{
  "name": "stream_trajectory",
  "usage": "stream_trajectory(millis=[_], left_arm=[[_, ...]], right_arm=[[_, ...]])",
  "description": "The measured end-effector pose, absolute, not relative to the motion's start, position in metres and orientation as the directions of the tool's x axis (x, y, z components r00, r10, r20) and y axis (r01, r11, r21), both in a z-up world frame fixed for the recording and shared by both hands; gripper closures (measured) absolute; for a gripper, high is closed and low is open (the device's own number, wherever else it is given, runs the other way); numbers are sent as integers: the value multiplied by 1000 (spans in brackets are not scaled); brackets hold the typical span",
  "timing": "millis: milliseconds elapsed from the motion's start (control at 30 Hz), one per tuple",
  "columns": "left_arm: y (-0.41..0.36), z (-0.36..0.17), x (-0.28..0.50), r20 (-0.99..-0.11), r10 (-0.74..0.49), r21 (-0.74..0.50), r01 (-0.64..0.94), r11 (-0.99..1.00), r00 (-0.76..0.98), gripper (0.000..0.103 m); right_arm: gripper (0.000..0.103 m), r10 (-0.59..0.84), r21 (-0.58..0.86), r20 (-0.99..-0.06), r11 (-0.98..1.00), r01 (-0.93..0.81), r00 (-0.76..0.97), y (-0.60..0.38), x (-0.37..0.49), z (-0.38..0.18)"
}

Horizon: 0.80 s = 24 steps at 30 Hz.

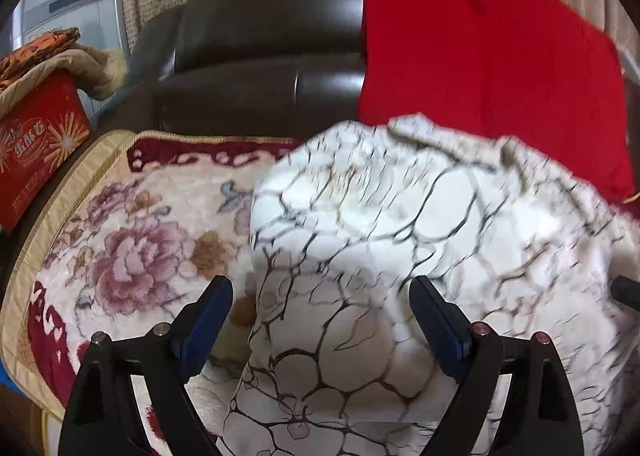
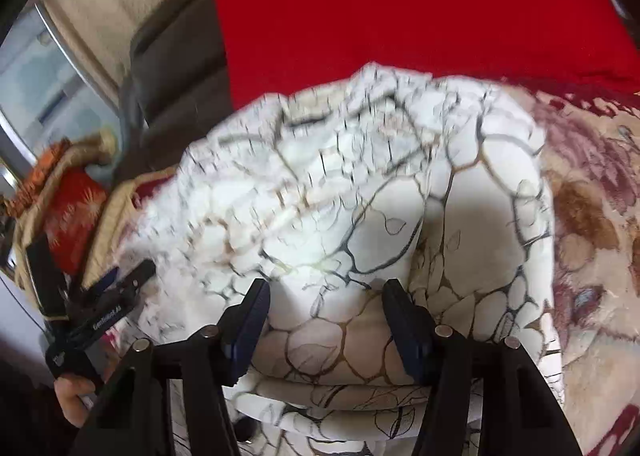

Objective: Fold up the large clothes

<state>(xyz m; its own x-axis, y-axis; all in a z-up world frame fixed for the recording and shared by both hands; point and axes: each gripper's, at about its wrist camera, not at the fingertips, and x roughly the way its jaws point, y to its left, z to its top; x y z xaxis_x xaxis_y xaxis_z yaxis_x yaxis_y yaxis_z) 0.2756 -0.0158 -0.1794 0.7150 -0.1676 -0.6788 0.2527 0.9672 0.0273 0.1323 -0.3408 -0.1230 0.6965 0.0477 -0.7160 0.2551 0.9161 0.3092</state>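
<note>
A large white garment (image 1: 400, 236) with a dark crackle pattern lies bunched on a floral blanket (image 1: 132, 252); its far part is motion-blurred. My left gripper (image 1: 320, 296) is open, its fingers either side of a fold of the garment near the left edge. In the right wrist view the garment (image 2: 360, 196) fills the middle. My right gripper (image 2: 324, 296) is open over a folded layer, jaws apart and holding nothing. The left gripper (image 2: 120, 280) shows at the left of that view, in a hand.
A red cloth (image 1: 480, 56) hangs over a dark leather sofa back (image 1: 260, 36) behind the garment. A red box (image 1: 36, 144) under folded fabric stands at the left. The floral blanket (image 2: 592, 236) extends to the right.
</note>
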Motion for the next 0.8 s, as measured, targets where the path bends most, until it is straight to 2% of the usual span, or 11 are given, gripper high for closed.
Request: stream_trajectory(millis=[67, 167, 300, 367, 500, 633, 733, 800], left_arm=[[-21, -176, 270, -659, -163, 55, 263, 963, 734, 13], [-38, -186, 270, -695, -141, 114, 301, 947, 705, 13], [-53, -198, 271, -710, -83, 190, 303, 934, 699, 13], [-52, -197, 271, -709, -86, 187, 305, 934, 700, 13], [-48, -195, 272, -714, -99, 167, 305, 938, 693, 13], [-48, -196, 273, -710, -94, 180, 308, 934, 698, 13], [-49, -197, 273, -707, -94, 182, 309, 934, 701, 13], [-49, -197, 273, -707, -93, 184, 309, 933, 701, 13]], right_arm=[[41, 36, 303, -673, 924, 232, 739, -336, 128, -112], [41, 37, 275, -658, 942, 194, 752, -325, 131, -107], [41, 41, 224, -797, 947, 232, 603, -316, 153, -144], [41, 23, 206, -797, 950, 235, 604, -314, 153, -144], [41, 49, 276, -747, 930, 242, 663, -321, 144, -131], [41, -11, 262, -700, 926, 271, 714, -329, 138, -121], [39, -8, 259, -761, 913, 315, 648, -334, 150, -137], [39, -45, 197, -782, 928, 315, 622, -328, 158, -143]])
